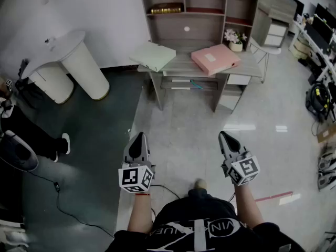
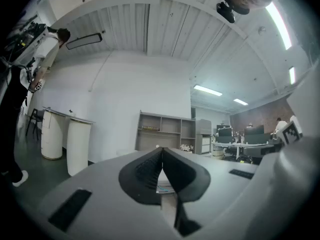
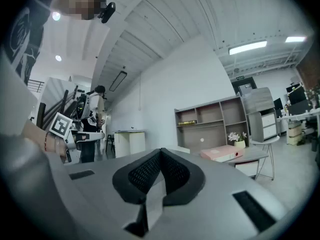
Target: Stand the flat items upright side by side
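Two flat binders lie on a grey desk (image 1: 184, 65) across the room: a pale green one (image 1: 153, 55) at its left end and a pink one (image 1: 215, 59) at its right, the pink binder (image 3: 227, 153) also showing in the right gripper view. My left gripper (image 1: 138, 136) and right gripper (image 1: 224, 135) hover over the floor well short of the desk, side by side. Both are shut with nothing between the jaws. In the left gripper view the jaws hide most of the desk.
A shelf unit (image 1: 199, 12) tops the desk, holding a row of books (image 1: 167, 8) and a flower pot (image 1: 234, 39). White round cabinets (image 1: 79, 67) stand at left, a person's legs (image 1: 31, 135) at far left. A cable (image 1: 63, 198) trails over the floor.
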